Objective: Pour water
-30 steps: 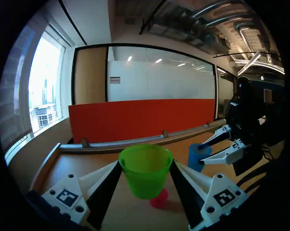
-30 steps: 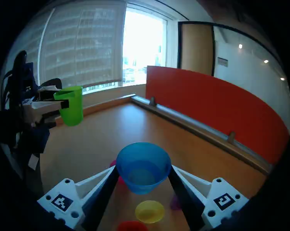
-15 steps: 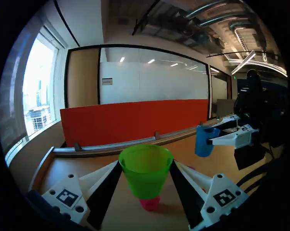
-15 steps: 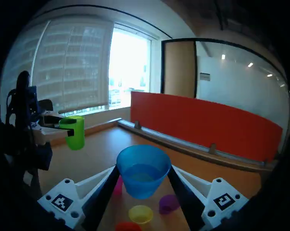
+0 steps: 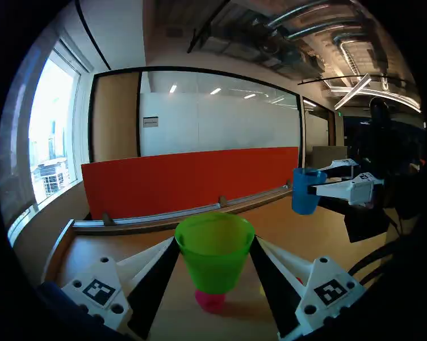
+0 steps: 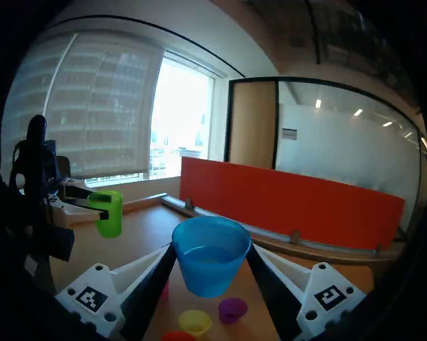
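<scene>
My left gripper [image 5: 215, 258] is shut on a green cup [image 5: 214, 250], held upright above the wooden table [image 5: 105, 250]. In the right gripper view that green cup [image 6: 109, 212] hangs at the left, still in the left gripper [image 6: 103, 207]. My right gripper [image 6: 210, 267] is shut on a blue cup [image 6: 210, 261] with water in its bottom, upright and lifted off the table. In the left gripper view the blue cup [image 5: 305, 190] and right gripper [image 5: 318, 190] hang at the right, apart from the green cup.
Small cups stand on the table below: a pink one [image 5: 209, 300], a yellow one [image 6: 194, 322] and a purple one [image 6: 233, 310]. A red partition [image 5: 191, 176] runs along the table's far edge. A window [image 6: 176, 133] lies behind the left gripper.
Both grippers have risen with their cups and tilted their view upward. In the left gripper view the blue cup has climbed higher at the right. The two cups stay apart.
</scene>
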{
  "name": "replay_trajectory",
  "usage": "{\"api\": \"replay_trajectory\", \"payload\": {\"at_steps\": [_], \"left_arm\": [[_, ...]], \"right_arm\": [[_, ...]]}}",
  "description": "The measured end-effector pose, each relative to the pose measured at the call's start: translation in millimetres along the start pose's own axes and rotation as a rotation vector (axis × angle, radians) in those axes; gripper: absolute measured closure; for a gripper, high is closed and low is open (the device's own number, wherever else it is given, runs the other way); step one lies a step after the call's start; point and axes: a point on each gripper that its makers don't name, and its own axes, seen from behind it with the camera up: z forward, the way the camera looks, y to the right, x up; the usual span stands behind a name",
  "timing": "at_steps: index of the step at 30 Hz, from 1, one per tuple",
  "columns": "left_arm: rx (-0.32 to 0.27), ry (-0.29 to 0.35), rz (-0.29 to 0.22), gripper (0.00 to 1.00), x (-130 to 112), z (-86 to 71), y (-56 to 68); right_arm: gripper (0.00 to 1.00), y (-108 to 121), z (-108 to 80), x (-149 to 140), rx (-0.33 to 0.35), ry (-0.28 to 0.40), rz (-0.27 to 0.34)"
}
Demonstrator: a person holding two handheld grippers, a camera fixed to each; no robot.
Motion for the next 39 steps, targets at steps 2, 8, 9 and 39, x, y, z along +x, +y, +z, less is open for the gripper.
{"api": "replay_trajectory", "payload": {"at_steps": [2,8,9,39], "left_arm": [[-0.006,-0.001,0.0,0.15,0,-0.3,3.4],[-0.021,-0.004,0.002,0.15,1,-1.0,11.9],[-0.023,-0.004,0.002,0.15,1,-1.2,13.0],[-0.05,-0.002,-0.005,0.15,5,1.0,30.5]], "right_arm": [[0.09,1,-2.8,5,-0.012,0.019,-0.001],[0.09,5,-10.5,16,-0.038,0.065,0.004],[0.09,6,-11.7,18,-0.041,0.071,0.004],[0.09,11,-25.3,30,-0.052,0.15,0.064]]}}
